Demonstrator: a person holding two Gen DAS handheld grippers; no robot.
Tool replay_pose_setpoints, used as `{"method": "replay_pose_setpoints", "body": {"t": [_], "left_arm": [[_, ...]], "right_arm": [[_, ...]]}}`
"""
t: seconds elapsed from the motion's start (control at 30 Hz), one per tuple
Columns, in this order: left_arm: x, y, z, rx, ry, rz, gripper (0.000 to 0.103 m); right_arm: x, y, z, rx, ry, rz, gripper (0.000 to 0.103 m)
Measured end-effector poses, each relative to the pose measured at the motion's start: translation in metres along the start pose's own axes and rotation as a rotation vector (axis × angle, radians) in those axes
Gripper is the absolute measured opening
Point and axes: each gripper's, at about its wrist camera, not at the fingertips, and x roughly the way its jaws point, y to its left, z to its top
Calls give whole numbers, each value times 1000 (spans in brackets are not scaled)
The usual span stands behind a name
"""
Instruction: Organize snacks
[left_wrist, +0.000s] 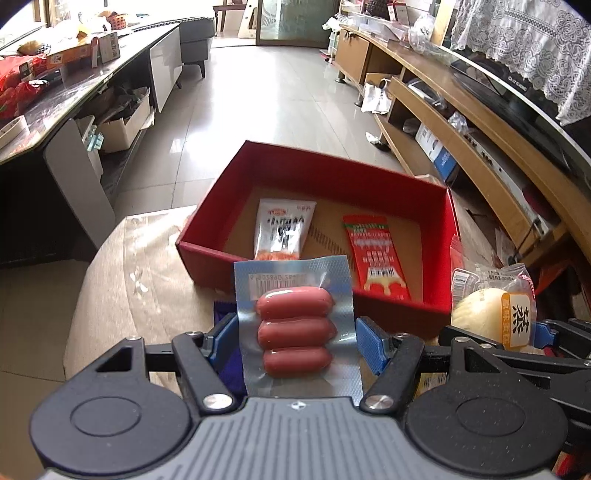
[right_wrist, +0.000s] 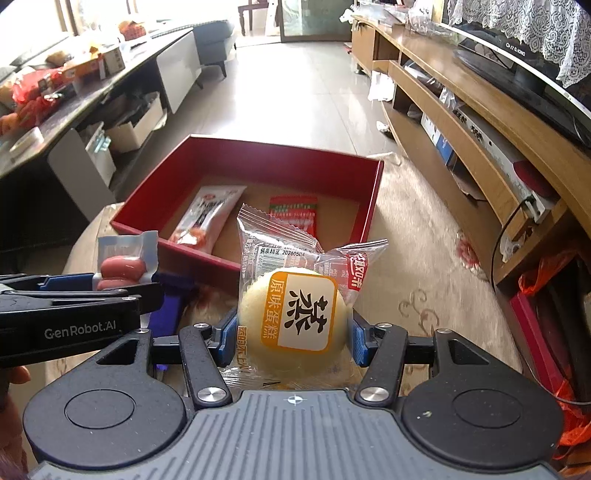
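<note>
The sausage pack (left_wrist: 295, 325) sits clamped between the left gripper (left_wrist: 295, 343) pads and the cake (right_wrist: 293, 321) between the right gripper (right_wrist: 293, 339) pads, both jaws closed onto their wrappers, poised short of the red box (left_wrist: 369, 173) at twelve o'clock, seemingly for dropping beside two sachets (left_wrist: 282, 229).

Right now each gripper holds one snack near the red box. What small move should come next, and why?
Probably carry the left gripper forward over the red box and release there. Its fingers grip the sausage pack just short of the near wall, and bare floor lies beside the white packet and red packet. The right gripper with the cake can follow.
</note>
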Motion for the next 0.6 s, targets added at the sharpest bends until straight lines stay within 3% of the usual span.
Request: {"method": "replay_pose_setpoints", "body": {"t": [0.6], "left_arm": [[49,-5,52,-6,-24,54,64]], "right_arm": [[45,-11,46,21,-1,-4,64]]}}
